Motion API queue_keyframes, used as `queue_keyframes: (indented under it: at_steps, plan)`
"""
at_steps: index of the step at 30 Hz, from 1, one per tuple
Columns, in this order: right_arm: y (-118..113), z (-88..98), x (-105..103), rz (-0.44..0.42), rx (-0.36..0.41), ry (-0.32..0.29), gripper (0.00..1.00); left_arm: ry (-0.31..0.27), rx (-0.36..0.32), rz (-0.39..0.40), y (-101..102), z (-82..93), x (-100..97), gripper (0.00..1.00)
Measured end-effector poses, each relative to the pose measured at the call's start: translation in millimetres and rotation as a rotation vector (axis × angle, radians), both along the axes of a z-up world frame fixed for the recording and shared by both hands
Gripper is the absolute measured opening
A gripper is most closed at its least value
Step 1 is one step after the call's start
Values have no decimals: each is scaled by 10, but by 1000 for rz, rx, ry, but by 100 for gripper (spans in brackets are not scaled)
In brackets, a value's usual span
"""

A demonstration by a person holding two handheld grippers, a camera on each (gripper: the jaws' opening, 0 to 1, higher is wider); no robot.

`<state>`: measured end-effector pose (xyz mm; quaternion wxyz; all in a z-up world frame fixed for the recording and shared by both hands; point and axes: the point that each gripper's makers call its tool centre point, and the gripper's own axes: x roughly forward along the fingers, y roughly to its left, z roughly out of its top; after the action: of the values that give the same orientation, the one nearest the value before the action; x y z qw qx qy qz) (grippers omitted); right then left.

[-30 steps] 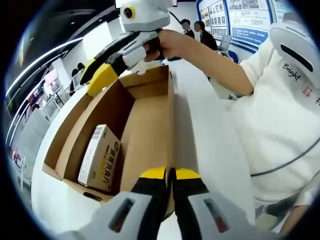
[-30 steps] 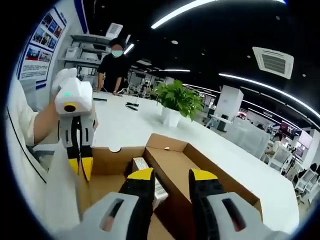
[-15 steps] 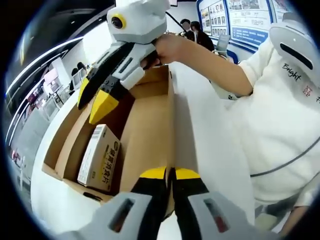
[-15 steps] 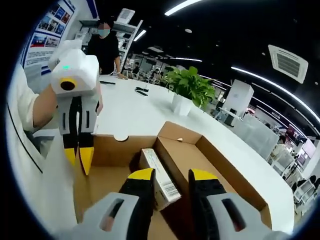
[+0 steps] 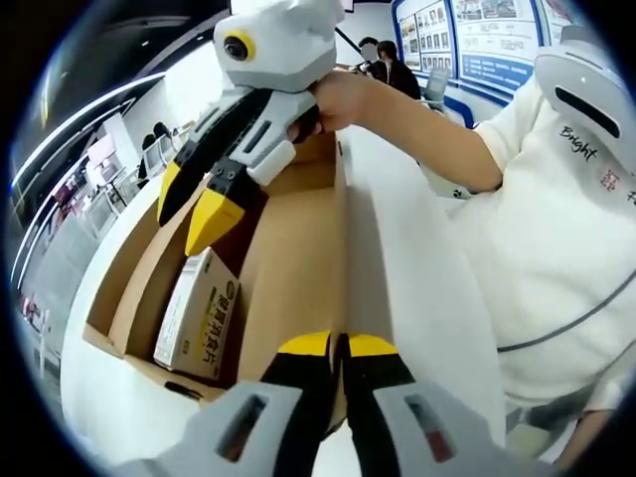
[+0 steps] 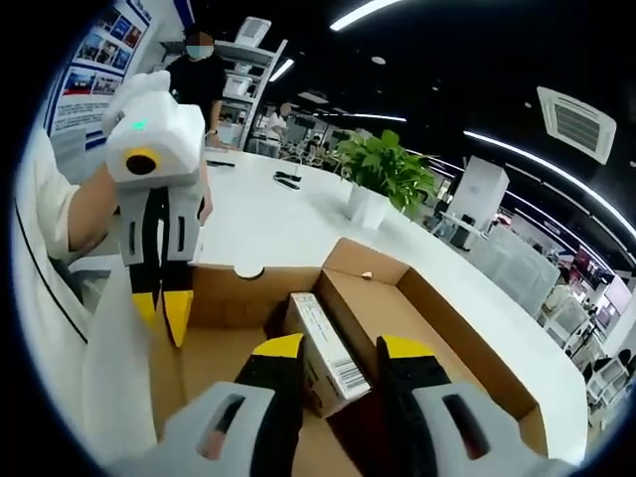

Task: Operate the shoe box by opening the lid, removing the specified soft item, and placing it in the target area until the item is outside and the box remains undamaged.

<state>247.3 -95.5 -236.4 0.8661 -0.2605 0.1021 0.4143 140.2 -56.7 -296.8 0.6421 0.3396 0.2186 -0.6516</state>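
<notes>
An open cardboard shoe box (image 5: pixel 134 273) lies on a white table, its lid (image 5: pixel 298 238) standing up along one side. My left gripper (image 5: pixel 340 346) is shut on the lid's free edge; from the other side, the left gripper (image 6: pixel 162 316) stands at the lid's edge. A small white and yellow pack (image 5: pixel 194 318) with a barcode lies inside the box. My right gripper (image 5: pixel 191 211) hangs open just above the pack, tips pointing down at it. In the right gripper view the pack (image 6: pixel 320 343) lies under the open right gripper (image 6: pixel 343 350), inside the box (image 6: pixel 452 333).
The white table (image 6: pixel 268 214) stretches past the box, with a potted plant (image 6: pixel 383 174) and small dark items on it. A person (image 6: pixel 199 84) stands at its far side. The holder's white shirt (image 5: pixel 566 229) is close on the lid's outer side.
My right gripper has come down from above the box's far end into the box, closer to the pack, still open. The left gripper and the lid have stayed put.
</notes>
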Motion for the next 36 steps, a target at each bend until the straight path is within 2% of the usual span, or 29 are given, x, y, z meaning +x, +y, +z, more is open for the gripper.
queue_keyframes:
  at_steps: [3, 6, 10, 13, 17, 25, 32, 34, 36]
  plan:
    - [5, -57, 20, -1, -27, 0, 26, 0, 1, -1, 0, -1, 1, 3]
    - [-58, -119, 78, -42, -42, 25, 23, -3, 1, -2, 0, -1, -1, 3]
    - [-24, -150, 52, -29, -35, 38, 24, -6, -2, -3, -1, 1, 0, 3]
    - [-30, -190, 86, -46, -70, 26, 24, -6, 0, -4, -2, -1, -2, 3]
    - [-4, -222, 91, -41, -69, 36, 24, -7, -2, -3, -1, 0, -1, 3]
    - [-2, -304, 226, -49, -124, 40, 23, -9, -3, -3, -2, 0, -1, 3]
    - [38, -382, 249, -39, -161, 67, 23, -10, -8, -3, -2, 2, 0, 3]
    - [44, -457, 237, -24, -194, 66, 23, -10, -9, 0, -3, 3, 2, 3]
    - [54, -446, 231, -34, -165, 62, 22, -14, -13, 4, -6, 8, 16, 3]
